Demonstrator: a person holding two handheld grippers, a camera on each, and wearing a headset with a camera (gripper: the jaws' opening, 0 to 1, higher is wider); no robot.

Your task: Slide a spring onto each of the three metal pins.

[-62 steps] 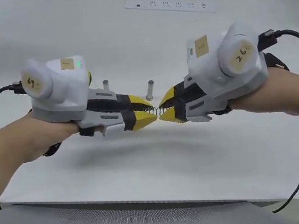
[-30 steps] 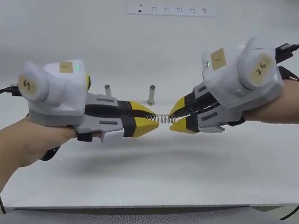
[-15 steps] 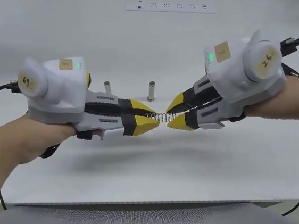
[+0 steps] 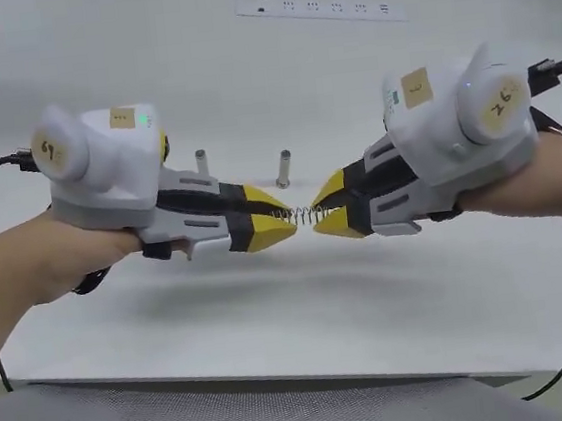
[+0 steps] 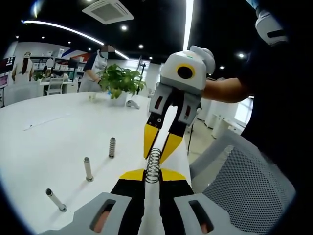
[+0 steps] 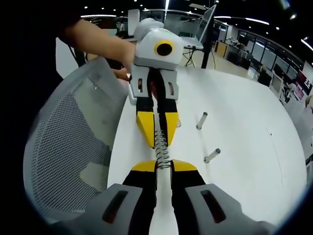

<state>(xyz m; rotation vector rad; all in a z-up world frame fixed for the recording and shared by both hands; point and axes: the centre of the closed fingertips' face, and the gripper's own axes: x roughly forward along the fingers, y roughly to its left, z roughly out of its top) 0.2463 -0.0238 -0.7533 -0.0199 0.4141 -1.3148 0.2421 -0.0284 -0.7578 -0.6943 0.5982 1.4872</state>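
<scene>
Bridging the two tools, the spring (image 4: 302, 213) is held level above the table (image 4: 300, 299), its long axis running from the left gripper (image 4: 284, 220) to the right gripper (image 4: 322, 213). Each gripper's jaws are pinched onto one end of it. Beyond the spring, away from the person, two bare pins stand upright. The nearer pin (image 4: 283, 168) is just behind the spring, slightly toward its left-gripper end; the other pin (image 4: 201, 162) is further off past that end. In the left gripper view, the third pin (image 5: 112, 147), off toward the spring's right-gripper end, already carries a coil. I judge that one gripper must let go so the spring can be turned upright over the nearer pin.
</scene>
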